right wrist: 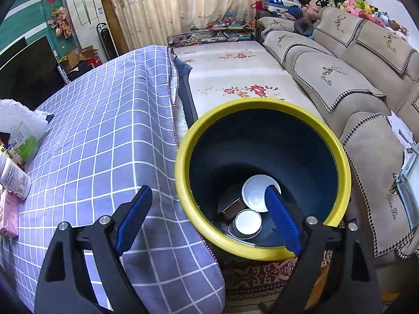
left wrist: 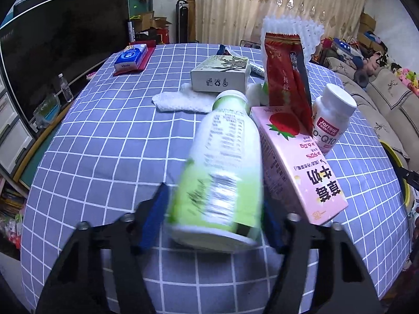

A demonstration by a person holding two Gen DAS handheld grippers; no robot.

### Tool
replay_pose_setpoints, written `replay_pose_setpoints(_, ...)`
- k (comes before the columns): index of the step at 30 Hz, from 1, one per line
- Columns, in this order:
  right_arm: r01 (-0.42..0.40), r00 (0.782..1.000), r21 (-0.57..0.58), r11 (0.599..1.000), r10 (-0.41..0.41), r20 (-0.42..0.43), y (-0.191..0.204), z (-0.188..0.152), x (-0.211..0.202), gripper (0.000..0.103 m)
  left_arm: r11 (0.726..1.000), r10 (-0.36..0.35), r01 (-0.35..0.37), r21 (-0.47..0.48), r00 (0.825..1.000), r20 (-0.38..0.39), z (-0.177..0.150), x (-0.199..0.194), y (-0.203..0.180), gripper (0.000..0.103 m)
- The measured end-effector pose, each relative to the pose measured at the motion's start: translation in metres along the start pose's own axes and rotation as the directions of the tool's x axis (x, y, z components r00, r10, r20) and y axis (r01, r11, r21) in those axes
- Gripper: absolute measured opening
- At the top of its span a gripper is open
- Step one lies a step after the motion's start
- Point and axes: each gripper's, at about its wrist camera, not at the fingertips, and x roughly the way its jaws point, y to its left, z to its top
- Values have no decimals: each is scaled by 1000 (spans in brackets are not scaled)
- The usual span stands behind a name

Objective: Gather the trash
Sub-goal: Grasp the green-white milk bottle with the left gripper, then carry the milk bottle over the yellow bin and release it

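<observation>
Left gripper (left wrist: 214, 217): jaws pinching the green-and-white bottle (left wrist: 222, 172) low on its body, near the base; blue pads (left wrist: 154, 214) pressed on both sides.
Bottle position: tilted, cap end pointing away from cam, base nearest; looks lifted or tipping off the table, blurred so can't tell if it touches the cloth.
Bottle handling: plastic, prob. empty & light, smooth label so a bit slippery; stiff enough for a firm squeeze. Mid-body would be a steadier hold than the base, imo.
Right gripper (right wrist: 209, 217): jaws spread wide, holding nothing; hangs over the bin's near rim.
Bin (right wrist: 183, 172): yellow rim, dark inside, stands on the floor just beside the table edge; already holds a white bowl (right wrist: 258, 192), a round lid (right wrist: 247, 222) & a dark box.
Other trash near bottle: pink carton (left wrist: 301, 172) touching it on the right; red snack bag (left wrist: 285, 73) upright behind; white pill bottle (left wrist: 332, 115) beside the carton; green-print box (left wrist: 222, 74) on a white cloth (left wrist: 180, 102) further back.
Table (left wrist: 104, 144): blue cloth w/ white grid, soft, hangs over the edge; tissue pack on a red tray at the far left.
Room: TV on the left, curtains behind, sofa w/ stuffed toys on the right, patterned rug under the bin.
</observation>
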Motion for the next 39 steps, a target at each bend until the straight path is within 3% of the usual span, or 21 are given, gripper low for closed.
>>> replay_pose_setpoints(6,-10,1000,-6,1000,10,15,3,1,-6,83,999,17,-19,30,996,84,9,-29,2,56)
replay_pose_setpoints(13,-23,1000,-9,1000,23,18,7,1,-8,83,997,50,-62,54,977,206,33,-67,7,55)
replay_pose_setpoints(23,-24,1000,-15,1000,24,11,12,0,-7,83,992,104,-117,53,973,204,56,-57,13,60)
replay_pose_setpoints(32,-27,1000,-24,999,27,1,15,0,-4,83,996,67,-78,44,973,220,70,-45,19,54)
replay_pose_setpoints(39,-38,999,-28,999,38,15,15,2,-11,83,994,32,-57,90,966,256,72,-72,7,54)
